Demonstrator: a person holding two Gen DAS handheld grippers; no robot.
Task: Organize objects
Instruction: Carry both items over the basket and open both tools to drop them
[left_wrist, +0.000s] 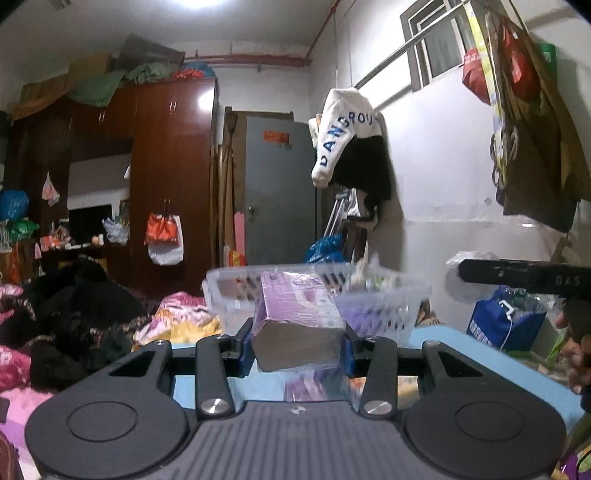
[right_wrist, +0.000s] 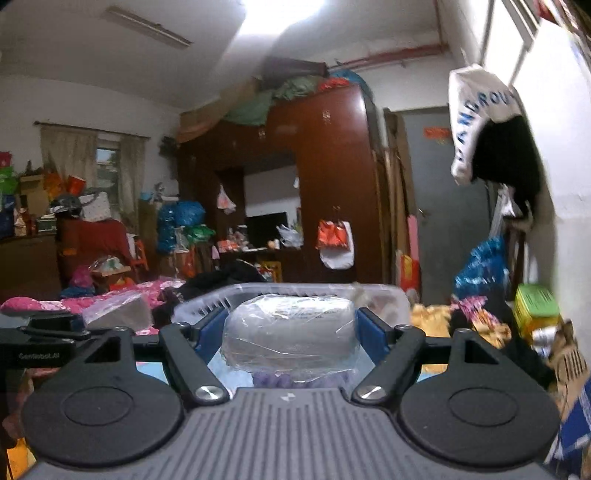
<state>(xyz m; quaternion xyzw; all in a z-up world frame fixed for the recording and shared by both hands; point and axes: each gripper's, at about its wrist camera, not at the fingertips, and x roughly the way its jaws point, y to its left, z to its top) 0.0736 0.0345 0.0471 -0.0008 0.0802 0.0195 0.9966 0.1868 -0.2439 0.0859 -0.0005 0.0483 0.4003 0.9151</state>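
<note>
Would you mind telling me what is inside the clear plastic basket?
Past the purple pack held by the left gripper, the basket shows blurred colourful items at its right side; its floor is hidden.

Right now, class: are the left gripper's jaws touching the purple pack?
Touching. The left wrist view shows the left gripper with both blue jaws pressed against the sides of the purple pack, holding it clear of the table, with no gap on either side.

Both wrist cameras face level across room, close behind jaws; share basket (left_wrist: 384, 295) (right_wrist: 207, 306), wardrobe (left_wrist: 170, 177) (right_wrist: 332, 177).
</note>
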